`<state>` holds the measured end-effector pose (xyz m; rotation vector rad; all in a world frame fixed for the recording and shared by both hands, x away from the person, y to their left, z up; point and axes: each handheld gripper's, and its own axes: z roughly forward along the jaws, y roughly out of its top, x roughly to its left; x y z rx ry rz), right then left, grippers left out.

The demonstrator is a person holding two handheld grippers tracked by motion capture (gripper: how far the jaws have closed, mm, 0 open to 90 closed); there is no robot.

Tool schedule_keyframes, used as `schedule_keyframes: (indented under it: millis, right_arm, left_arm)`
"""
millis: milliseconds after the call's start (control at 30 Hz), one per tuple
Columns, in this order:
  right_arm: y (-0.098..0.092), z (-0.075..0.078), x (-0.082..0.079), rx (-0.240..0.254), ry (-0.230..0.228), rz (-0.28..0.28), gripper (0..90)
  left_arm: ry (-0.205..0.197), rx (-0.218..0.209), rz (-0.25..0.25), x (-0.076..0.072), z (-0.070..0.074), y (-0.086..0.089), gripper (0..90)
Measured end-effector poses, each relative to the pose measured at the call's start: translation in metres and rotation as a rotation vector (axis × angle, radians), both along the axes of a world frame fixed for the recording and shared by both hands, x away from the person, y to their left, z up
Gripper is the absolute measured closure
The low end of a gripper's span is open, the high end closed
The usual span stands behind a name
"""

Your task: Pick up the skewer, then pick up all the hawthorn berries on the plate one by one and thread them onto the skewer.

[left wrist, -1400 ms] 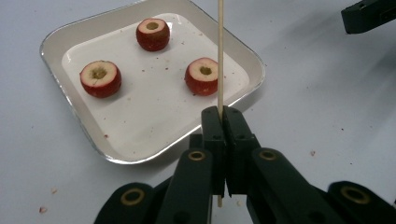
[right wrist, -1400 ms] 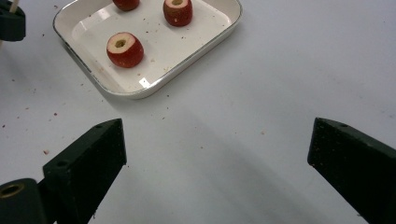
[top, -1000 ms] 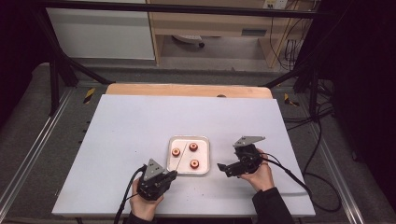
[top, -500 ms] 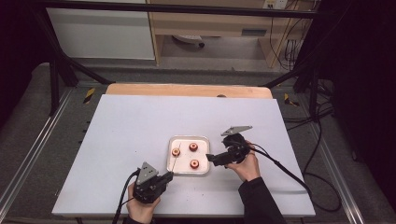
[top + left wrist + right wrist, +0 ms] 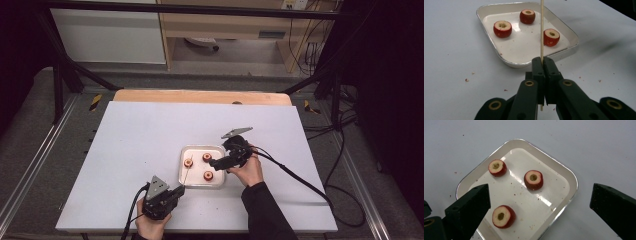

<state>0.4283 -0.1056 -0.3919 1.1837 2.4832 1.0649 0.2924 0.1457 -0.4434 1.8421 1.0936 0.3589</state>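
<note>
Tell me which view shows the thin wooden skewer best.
The left gripper view: the thin wooden skewer stands upright, clamped between the left gripper's shut black jaws, in front of the white tray. In the high view the skewer is just a faint line.

3 cored fruits (image 5: 533, 179) lie in the tray (image 5: 564, 173) on the table (image 5: 140, 135).
</note>
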Motion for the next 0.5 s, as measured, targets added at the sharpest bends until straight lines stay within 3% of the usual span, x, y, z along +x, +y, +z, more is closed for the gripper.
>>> schedule_keyframes:
  millis: [333,500]
  right_arm:
    - [0.024,-0.004,0.018,-0.064,0.031,0.015,6.7]
    - [0.029,-0.007,0.025,-0.069,0.047,0.019,8.0]
  left_arm:
    - [0.014,0.005,0.004,0.002,-0.006,-0.001,88.7]
    - [0.018,0.003,0.005,0.002,-0.007,-0.001,88.7]
